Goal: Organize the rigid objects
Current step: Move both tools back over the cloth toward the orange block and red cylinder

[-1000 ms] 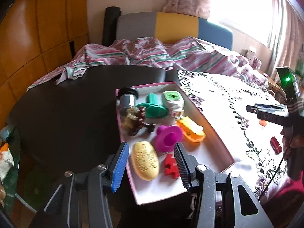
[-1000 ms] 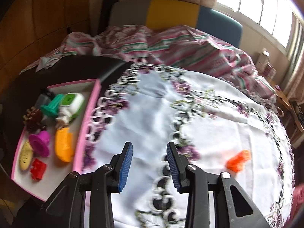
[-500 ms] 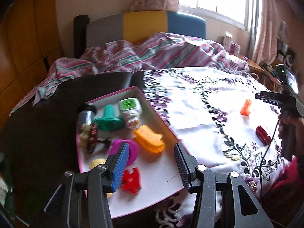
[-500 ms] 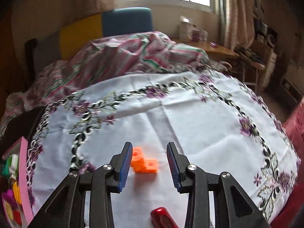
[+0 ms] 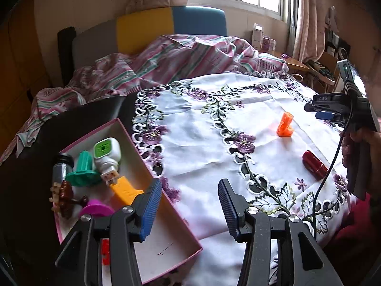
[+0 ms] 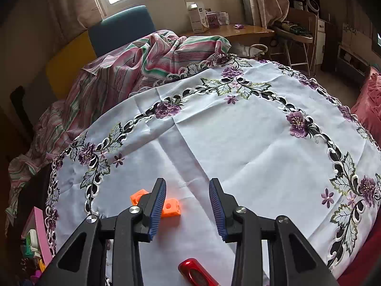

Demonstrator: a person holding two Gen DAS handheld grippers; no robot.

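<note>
Embroidered tabletop (image 6: pixel 238 143): most toys already fill the pink box (image 5: pixel 123 128) at its left edge; orange block (image 6: pixel 170 208) and red cylinder (image 6: pixel 197 274) remain; both hand-held grippers, left (image 5: pixel 189 208) and right (image 6: pixel 187 211), empty, narrowly open.

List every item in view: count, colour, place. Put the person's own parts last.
Tray: one, pink-rimmed, on the dark table left of the cloth.
Toys in the tray: a green-and-white plug, a teal piece, an orange piece, a brown figure, a magenta piece, a red piece, a dark-capped jar.
Block: one, orange, on the white cloth.
Case: one, dark red, on the cloth nearer the person.
Tablecloth: one, white with purple flowers.
Blanket: one, striped pink and green, behind the table.
Left gripper: open, empty.
Right gripper: open, empty, above the block.
Hand: holding the right gripper's handle.
</note>
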